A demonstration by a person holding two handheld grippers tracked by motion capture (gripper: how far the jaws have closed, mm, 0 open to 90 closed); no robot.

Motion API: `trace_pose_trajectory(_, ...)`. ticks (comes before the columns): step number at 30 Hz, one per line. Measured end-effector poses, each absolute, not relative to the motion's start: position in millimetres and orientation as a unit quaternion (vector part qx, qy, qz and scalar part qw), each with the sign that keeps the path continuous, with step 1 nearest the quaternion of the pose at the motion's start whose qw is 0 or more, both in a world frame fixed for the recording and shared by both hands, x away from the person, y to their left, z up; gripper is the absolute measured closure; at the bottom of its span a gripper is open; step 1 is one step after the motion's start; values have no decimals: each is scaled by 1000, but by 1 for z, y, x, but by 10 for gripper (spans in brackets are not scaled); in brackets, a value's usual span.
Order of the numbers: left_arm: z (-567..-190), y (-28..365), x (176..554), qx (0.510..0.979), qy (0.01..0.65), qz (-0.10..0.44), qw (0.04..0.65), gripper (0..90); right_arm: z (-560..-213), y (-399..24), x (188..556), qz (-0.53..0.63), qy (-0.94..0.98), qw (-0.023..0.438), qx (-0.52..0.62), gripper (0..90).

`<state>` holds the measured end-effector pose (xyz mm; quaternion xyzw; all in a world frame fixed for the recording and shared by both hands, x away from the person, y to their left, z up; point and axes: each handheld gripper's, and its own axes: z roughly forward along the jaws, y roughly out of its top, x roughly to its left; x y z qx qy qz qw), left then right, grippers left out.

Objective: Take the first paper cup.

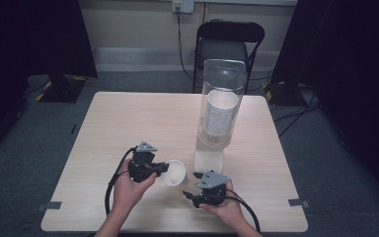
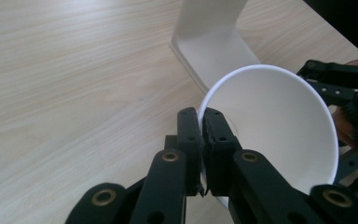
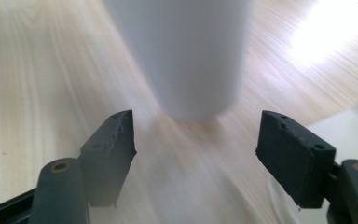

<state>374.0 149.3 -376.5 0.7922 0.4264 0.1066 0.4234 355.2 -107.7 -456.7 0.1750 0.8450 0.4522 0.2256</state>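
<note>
A white paper cup (image 1: 173, 172) hangs tilted over the table near its front middle, mouth facing up toward the camera. My left gripper (image 1: 162, 168) is shut on its rim; in the left gripper view the two jaws pinch the cup (image 2: 279, 126) wall at its left edge (image 2: 202, 128). My right gripper (image 1: 191, 186) sits just right of the cup, open, with nothing between its jaws. In the right gripper view the cup's blurred white body (image 3: 186, 56) stands ahead of the wide-apart jaws (image 3: 196, 135). A clear tube dispenser (image 1: 219, 106) holding a stack of white cups stands behind.
The dispenser's white base (image 1: 208, 160) rests on the light wooden table (image 1: 128, 123) just behind both grippers; its base (image 2: 214, 42) fills the upper middle of the left gripper view. A black chair (image 1: 227, 44) stands beyond the table's far edge. Cables trail on the grey floor.
</note>
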Motion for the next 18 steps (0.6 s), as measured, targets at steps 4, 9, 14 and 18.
trace_pose_trajectory(4,-377,163,381,775,457,124,419,866,-454,-116,359,456,837,232,196,264)
trace_pose_trajectory(9,-380,176,388,758,491,146,404,861,-451,-123,363,459,830,236,211,264)
trace_pose_trajectory(14,-383,180,389,750,494,155,411,765,-450,-133,367,462,823,237,230,266)
trace_pose_trajectory(18,-381,187,387,740,478,169,442,622,-449,-138,368,465,819,240,237,270)
